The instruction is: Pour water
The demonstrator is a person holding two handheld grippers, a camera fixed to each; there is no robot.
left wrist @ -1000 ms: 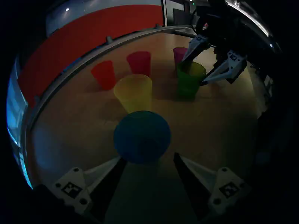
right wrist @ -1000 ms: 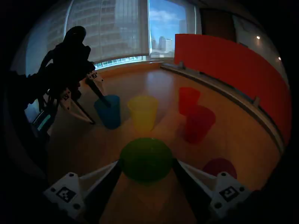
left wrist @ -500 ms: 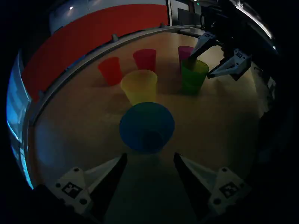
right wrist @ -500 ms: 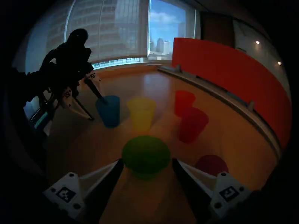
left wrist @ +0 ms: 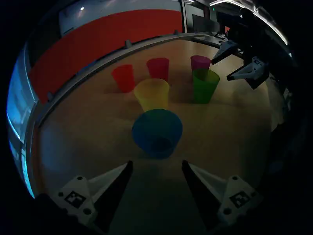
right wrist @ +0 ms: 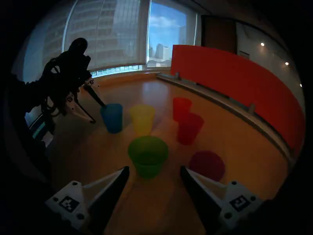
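Note:
Six translucent cups stand upright on a wooden table. The blue cup [left wrist: 156, 133] stands just ahead of my left gripper [left wrist: 155, 162], which is open with nothing between its fingers. Behind it are the yellow cup [left wrist: 152, 94], the orange cup [left wrist: 124, 77], the red cup [left wrist: 158, 68], the green cup [left wrist: 204, 84] and the magenta cup [left wrist: 200, 62]. The green cup [right wrist: 148, 154] stands a little ahead of my open right gripper [right wrist: 154, 168], with the magenta cup [right wrist: 207, 164] to its right. The right gripper [left wrist: 234, 64] hangs apart from the green cup. The left gripper [right wrist: 98, 113] hangs beside the blue cup [right wrist: 112, 117].
A red wall panel [left wrist: 98, 39] and a grey rail [left wrist: 78, 76] run along the table's far edge. Large windows [right wrist: 117, 35] lie behind the dark shape of the person [right wrist: 66, 78] holding the left gripper. Bare wood [right wrist: 242, 156] lies to the right of the cups.
Both grippers have drawn back. The blue cup and the green cup, earlier between the fingertips, now stand ahead of them on the table. The cups have not moved.

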